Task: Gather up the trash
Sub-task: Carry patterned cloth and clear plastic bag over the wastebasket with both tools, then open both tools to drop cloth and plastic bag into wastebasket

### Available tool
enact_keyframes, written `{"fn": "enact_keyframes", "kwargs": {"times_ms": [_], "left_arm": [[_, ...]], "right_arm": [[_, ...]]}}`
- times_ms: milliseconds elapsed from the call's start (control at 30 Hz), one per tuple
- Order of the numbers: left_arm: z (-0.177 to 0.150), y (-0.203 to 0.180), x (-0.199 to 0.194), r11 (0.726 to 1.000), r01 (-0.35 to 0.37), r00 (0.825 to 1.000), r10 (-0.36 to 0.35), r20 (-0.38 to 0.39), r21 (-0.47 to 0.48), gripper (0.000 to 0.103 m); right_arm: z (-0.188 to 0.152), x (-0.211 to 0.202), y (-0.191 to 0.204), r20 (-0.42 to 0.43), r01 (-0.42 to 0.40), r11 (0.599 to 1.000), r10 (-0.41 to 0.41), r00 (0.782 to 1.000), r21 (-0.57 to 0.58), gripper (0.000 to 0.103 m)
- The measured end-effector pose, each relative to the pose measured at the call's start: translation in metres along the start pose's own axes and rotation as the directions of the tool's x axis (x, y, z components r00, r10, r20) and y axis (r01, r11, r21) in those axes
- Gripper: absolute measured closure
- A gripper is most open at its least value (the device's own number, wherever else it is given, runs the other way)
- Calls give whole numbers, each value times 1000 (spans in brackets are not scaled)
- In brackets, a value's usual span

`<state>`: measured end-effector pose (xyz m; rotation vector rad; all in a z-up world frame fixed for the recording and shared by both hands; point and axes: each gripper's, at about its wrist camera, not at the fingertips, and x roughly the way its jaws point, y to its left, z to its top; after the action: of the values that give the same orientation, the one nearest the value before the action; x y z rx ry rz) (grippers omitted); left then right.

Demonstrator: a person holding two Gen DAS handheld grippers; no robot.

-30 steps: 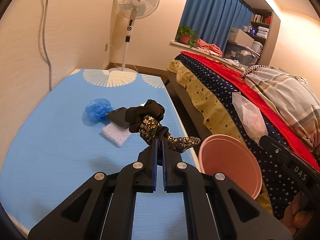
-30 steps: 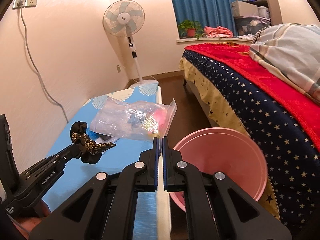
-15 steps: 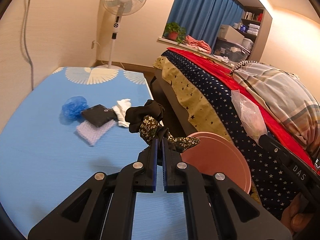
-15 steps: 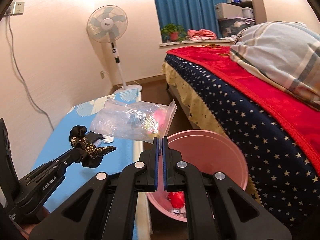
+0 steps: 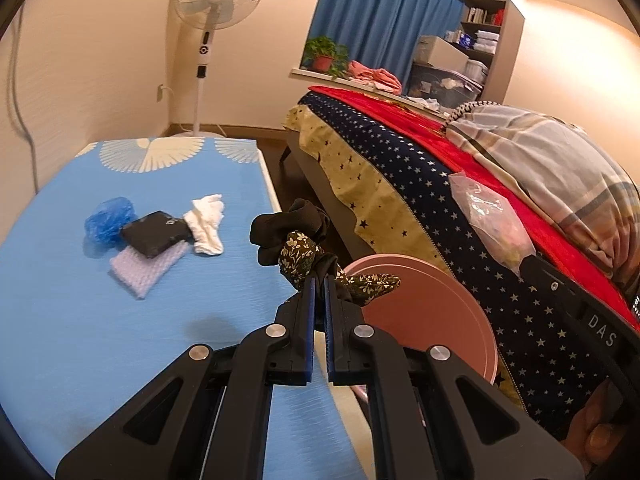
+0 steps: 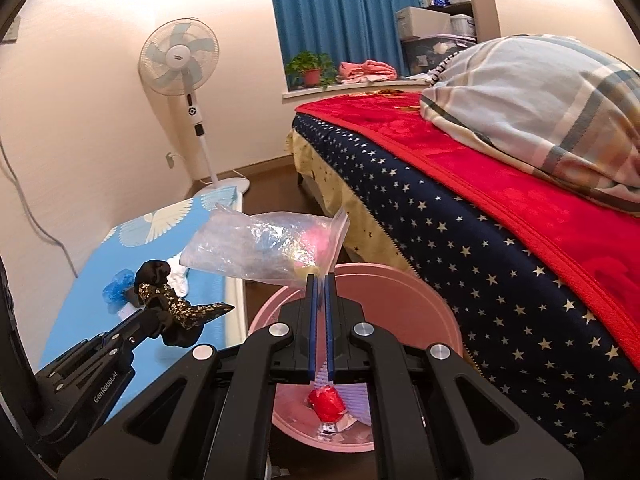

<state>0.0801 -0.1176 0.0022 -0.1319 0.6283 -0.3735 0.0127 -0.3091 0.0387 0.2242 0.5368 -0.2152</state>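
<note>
Left gripper [image 5: 319, 280] jaws clamp scrunchie [image 5: 298, 240]; right gripper [image 6: 320, 280] jaws clamp plastic bag [image 6: 264, 246]

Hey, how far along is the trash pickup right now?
Done: a red wrapper lies in the pink bin. In hand: the left gripper clamps a dark floral cloth, the right gripper a clear plastic bag. Left: four scraps on the blue mat.

A crinkled clear plastic bag [image 6: 264, 248] glints above a smooth matt pink plastic bin [image 6: 436, 316], beside a soft black-and-floral cloth scrunchie [image 5: 304, 248] (blue surface [image 5: 80, 320] finely ribbed).
</note>
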Motion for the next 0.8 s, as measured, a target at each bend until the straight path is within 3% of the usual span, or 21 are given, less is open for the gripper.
{"fn": "enact_keyframes", "kwargs": {"times_ms": [800], "left_arm": [[-13,-45,55,989,137,988,-133,-79,54,99]], "right_arm": [[-2,28,-31,-36,138,988,-136,990,64,99]]}}
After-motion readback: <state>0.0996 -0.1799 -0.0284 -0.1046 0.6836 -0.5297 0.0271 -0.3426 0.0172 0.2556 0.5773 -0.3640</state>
